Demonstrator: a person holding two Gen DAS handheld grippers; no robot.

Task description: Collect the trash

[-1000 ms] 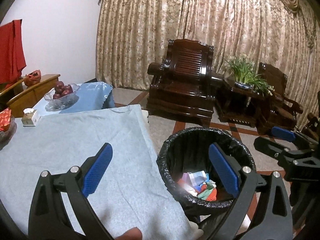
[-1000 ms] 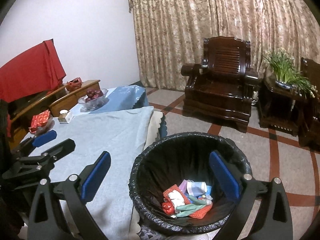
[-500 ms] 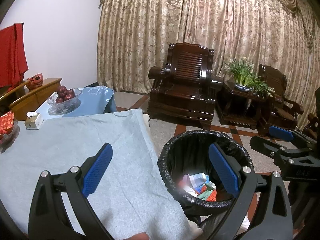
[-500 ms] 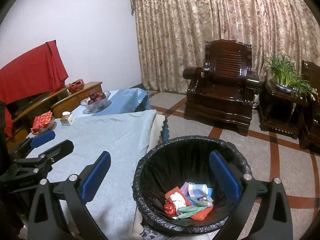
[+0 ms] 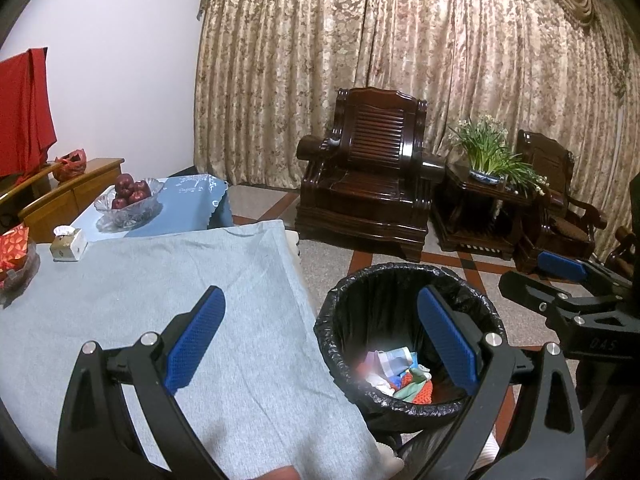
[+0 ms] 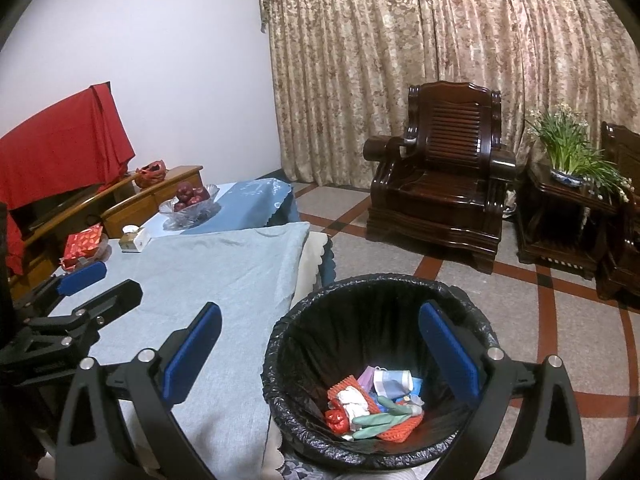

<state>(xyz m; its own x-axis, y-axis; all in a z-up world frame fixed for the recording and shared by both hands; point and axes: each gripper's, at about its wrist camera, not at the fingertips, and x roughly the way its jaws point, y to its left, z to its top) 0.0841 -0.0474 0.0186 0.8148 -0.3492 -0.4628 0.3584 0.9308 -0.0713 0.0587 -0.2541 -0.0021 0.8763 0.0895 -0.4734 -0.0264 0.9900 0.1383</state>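
A bin lined with a black bag [image 5: 408, 312] [image 6: 372, 324] stands on the floor beside the table. Mixed trash [image 6: 374, 404] [image 5: 400, 376] lies at its bottom: red mesh, white scraps, blue and purple wrappers. My left gripper [image 5: 320, 336] is open and empty, raised over the table edge and the bin. My right gripper [image 6: 320, 352] is open and empty too, above the bin's left rim. Each gripper shows in the other's view: the right gripper [image 5: 568, 280] at the right, the left gripper [image 6: 88, 284] at the left.
The table under a grey-blue cloth [image 5: 160, 300] carries a glass bowl of red fruit [image 5: 130, 200], a small box [image 5: 68, 244] and a red packet [image 6: 82, 246]. A dark wooden armchair [image 6: 440, 184], side table with a plant [image 6: 568, 160] and curtains stand behind.
Both grippers have risen and drawn back a little; the bin and table appear slightly lower and farther. Both stay open and empty.
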